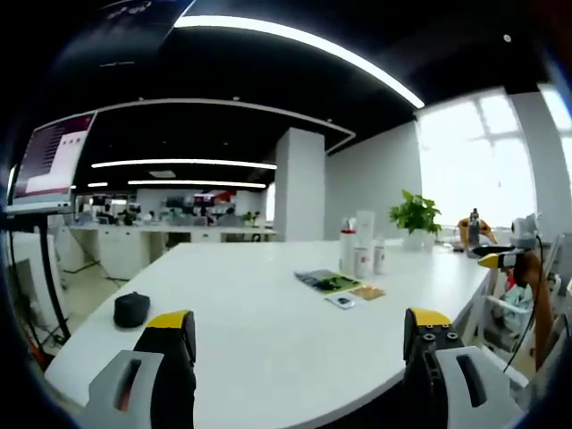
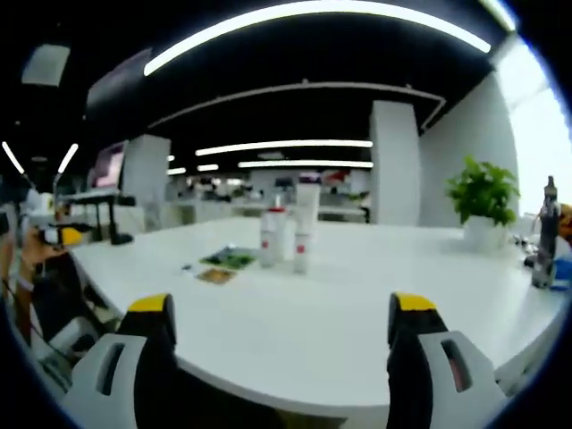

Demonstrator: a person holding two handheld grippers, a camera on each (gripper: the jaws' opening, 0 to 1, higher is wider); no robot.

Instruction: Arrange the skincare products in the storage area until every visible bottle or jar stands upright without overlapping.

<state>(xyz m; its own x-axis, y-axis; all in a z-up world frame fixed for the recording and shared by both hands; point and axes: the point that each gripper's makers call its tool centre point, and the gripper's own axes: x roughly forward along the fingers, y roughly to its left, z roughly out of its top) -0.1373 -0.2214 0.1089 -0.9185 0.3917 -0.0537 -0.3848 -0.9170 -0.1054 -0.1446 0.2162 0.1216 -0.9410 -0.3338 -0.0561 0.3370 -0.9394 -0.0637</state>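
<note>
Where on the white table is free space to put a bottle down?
The near table between the open grippers and the bottles is bare. It is crowded around the bottles and leaflets; a dark object sits at the left edge.

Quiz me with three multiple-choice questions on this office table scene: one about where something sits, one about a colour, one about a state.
1. Where is the green potted plant?
A. on the floor
B. on the white table near the window
C. on a shelf

2. What colour are the tips of the left tool?
A. yellow
B. red
C. blue

3. How are the white skincare bottles placed?
A. lying flat
B. stacked
C. standing upright

Answers: 1 B, the pot rests on the tabletop by the bright window. 2 A, both jaw ends wear yellow caps. 3 C, they stand upright close together beside the flat leaflets.
</note>
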